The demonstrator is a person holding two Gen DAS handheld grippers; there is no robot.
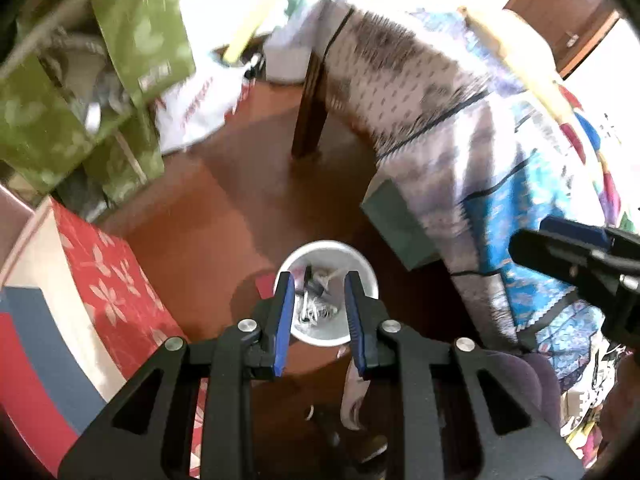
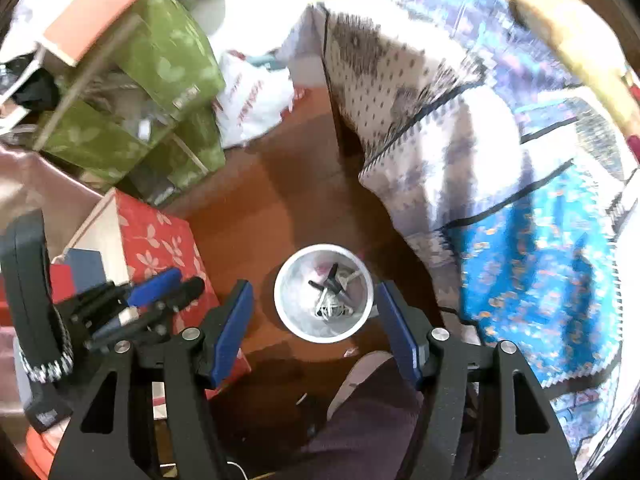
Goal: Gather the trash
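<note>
White bin (image 2: 304, 332) on floor: crumpled trash inside. Left tool (image 1: 319, 285) narrow gap, right tool (image 2: 316, 294) wide, both empty.

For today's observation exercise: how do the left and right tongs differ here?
The left tongs stand narrowly parted; the right tongs gape far wider. From its own camera, the left tongs' tips overlap the white bin, while the right tongs flank it. Both are empty, blue-padded and point down over the bin.
</note>
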